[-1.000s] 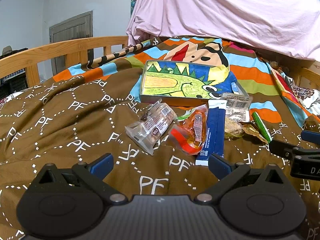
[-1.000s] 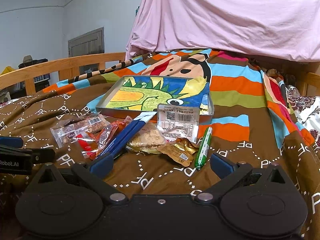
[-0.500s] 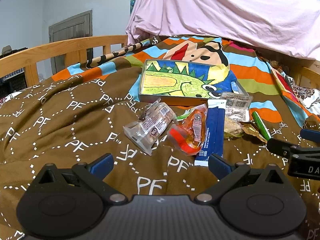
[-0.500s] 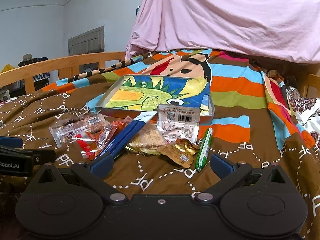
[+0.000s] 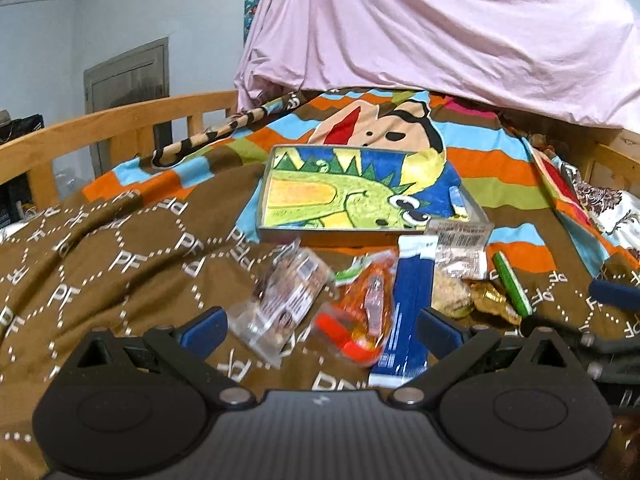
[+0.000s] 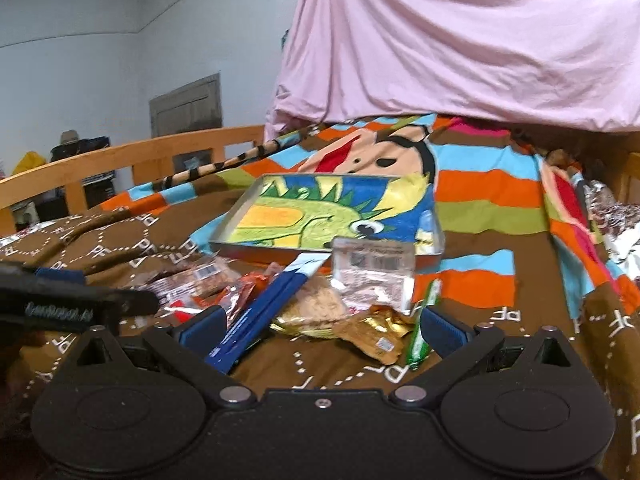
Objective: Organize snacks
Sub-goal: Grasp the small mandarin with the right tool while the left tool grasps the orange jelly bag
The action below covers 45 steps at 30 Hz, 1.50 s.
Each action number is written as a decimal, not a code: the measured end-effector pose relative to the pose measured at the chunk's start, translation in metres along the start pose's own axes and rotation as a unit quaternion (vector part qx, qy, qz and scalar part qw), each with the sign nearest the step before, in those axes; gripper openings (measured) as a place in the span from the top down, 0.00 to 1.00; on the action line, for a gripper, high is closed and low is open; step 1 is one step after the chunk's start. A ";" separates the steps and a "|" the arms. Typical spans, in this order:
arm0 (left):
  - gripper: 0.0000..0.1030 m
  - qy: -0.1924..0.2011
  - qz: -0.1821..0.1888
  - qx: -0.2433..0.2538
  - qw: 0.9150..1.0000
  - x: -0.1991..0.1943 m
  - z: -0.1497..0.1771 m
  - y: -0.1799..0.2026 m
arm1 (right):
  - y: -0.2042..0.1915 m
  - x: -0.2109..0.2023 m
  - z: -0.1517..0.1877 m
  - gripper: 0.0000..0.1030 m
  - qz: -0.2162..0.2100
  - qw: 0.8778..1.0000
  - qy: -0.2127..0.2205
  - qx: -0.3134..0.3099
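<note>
A heap of snacks lies on the brown bedspread in front of a metal tray (image 5: 360, 235) (image 6: 438, 236) lined with a dinosaur picture. In the left wrist view my left gripper (image 5: 322, 326) stands open just short of a clear nut packet (image 5: 286, 300), an orange packet (image 5: 362, 320) and a long blue bar (image 5: 412, 304). In the right wrist view my right gripper (image 6: 322, 326) is open over the blue bar (image 6: 264, 316), a cracker packet (image 6: 316, 308), a gold wrapper (image 6: 376, 332) and a green stick (image 6: 424, 320). A clear labelled packet (image 6: 372, 268) leans on the tray.
A wooden bed rail (image 5: 100, 136) runs along the left. A pink sheet (image 5: 440, 32) hangs behind the tray. Striped cartoon bedding (image 6: 488, 188) covers the far side. Each gripper shows at the edge of the other's view.
Both grippers have moved forward and closer to the snack heap; the snacks now sit between their fingertips in view. The snacks have not moved.
</note>
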<state>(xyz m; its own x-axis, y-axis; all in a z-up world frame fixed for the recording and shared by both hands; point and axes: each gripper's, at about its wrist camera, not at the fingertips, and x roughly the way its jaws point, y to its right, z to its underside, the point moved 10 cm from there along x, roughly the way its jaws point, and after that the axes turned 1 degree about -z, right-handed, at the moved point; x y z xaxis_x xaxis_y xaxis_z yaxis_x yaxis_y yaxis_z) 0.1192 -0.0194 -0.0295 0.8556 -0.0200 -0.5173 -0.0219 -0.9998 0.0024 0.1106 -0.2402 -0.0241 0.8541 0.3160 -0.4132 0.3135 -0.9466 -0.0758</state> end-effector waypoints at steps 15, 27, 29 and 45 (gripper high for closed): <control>0.00 -0.032 0.073 0.061 0.995 0.029 -0.010 0.006 | -0.047 0.017 0.032 0.01 -0.144 0.985 -0.087 -0.039; 0.00 -0.062 0.137 0.128 0.980 0.065 -0.002 0.015 | -0.067 0.036 0.062 0.16 -0.187 0.969 -0.143 -0.070; 0.01 -0.067 0.141 0.128 0.979 0.073 -0.005 0.019 | -0.070 0.038 0.065 0.20 -0.195 0.967 -0.151 -0.070; 0.23 -0.101 0.175 0.103 0.974 0.105 -0.009 0.046 | -0.079 0.039 0.076 0.60 -0.204 0.962 -0.161 -0.079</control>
<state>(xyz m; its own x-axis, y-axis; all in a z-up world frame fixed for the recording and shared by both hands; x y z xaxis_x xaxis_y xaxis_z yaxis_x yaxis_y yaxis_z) 0.2130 -0.0674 -0.0762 0.6584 -0.3360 -0.6735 -0.4155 -0.9084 0.0470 0.0879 -0.1575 -0.1029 0.4819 0.5990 -0.6395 0.6766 -0.7181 -0.1628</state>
